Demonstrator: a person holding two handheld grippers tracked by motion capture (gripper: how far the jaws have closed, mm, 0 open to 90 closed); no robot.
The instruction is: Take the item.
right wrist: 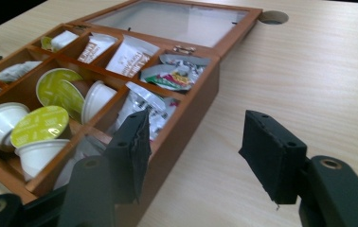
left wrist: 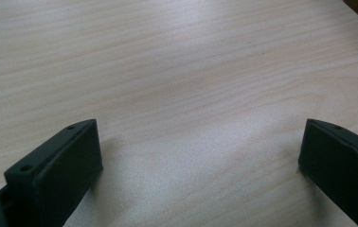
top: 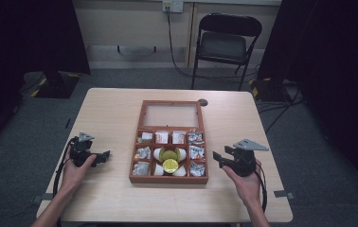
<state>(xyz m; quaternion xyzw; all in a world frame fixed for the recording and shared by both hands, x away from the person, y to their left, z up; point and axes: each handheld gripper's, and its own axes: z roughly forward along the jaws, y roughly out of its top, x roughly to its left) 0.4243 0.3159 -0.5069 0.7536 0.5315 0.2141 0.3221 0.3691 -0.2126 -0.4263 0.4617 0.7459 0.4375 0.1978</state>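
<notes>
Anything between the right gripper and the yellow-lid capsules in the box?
Level, yes: the wooden box's near side wall and the compartments of foil packets lie between the right gripper and the capsules. From above nothing visible does, since the glass lid is folded back.

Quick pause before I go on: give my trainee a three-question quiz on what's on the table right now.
1. True or false: the box has its lid open.
2. What does the left gripper hold? A a capsule, B nothing, C a sachet.
3. Fill in: the green-topped capsules sit in the box's ___ column.
Key: 1 true; 2 B; 3 middle.
</notes>
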